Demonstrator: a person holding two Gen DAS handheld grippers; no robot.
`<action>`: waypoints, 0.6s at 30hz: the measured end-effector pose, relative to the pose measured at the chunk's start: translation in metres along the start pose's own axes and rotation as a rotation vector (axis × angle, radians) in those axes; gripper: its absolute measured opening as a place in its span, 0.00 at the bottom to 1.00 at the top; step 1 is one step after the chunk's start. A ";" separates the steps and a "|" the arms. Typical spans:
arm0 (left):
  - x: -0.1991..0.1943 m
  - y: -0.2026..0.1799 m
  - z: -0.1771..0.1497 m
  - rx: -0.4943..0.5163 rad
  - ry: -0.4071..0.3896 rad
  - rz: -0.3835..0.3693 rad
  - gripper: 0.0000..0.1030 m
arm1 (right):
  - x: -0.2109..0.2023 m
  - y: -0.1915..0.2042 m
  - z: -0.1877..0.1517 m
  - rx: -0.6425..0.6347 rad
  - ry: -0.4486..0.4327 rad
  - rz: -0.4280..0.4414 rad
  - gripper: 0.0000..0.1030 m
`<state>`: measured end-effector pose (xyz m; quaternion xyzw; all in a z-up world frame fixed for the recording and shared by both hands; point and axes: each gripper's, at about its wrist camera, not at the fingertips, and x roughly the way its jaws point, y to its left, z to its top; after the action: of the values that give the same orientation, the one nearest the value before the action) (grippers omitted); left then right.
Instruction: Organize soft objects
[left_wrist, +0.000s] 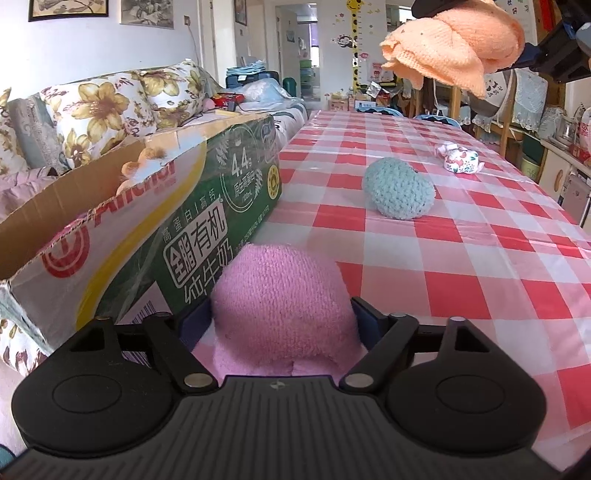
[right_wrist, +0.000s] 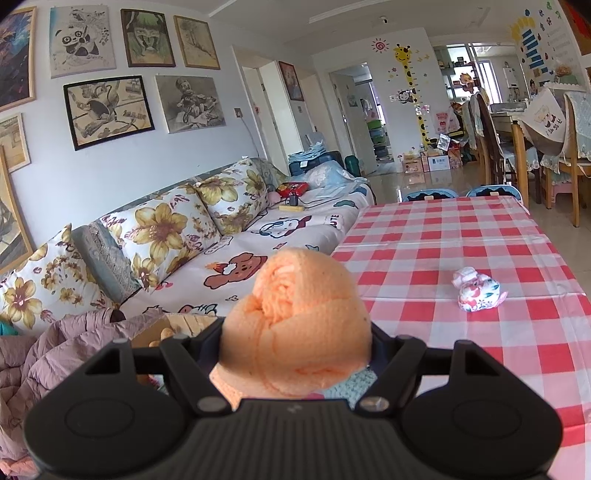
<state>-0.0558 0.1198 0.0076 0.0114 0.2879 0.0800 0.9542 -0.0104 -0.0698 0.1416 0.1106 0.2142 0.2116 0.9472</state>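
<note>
The left gripper (left_wrist: 284, 314) pinches the near pink knit bundle (left_wrist: 282, 295) mid-body, the right gripper (right_wrist: 295, 332) clamps the orange knit roll (right_wrist: 295, 317); both look light, squashy, best squeezed centrally.

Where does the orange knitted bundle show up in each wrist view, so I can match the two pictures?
Left wrist view: the orange knitted bundle hangs at the top right, above the table.
Right wrist view: it fills the lower centre, between the right gripper's fingers.
Shared landmark: the small floral cloth bundle on the checked tablecloth.
</note>
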 end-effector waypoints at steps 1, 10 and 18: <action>0.000 0.001 0.001 0.000 0.003 -0.009 0.91 | 0.000 0.001 0.000 -0.004 0.001 -0.001 0.73; -0.012 0.011 0.015 -0.029 -0.023 -0.107 0.83 | -0.001 0.006 0.001 -0.019 -0.011 -0.004 0.72; -0.044 0.026 0.043 -0.076 -0.129 -0.185 0.83 | -0.002 0.011 0.008 0.011 -0.042 0.012 0.72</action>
<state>-0.0719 0.1393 0.0689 -0.0460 0.2225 0.0016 0.9738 -0.0121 -0.0613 0.1526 0.1216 0.1946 0.2138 0.9495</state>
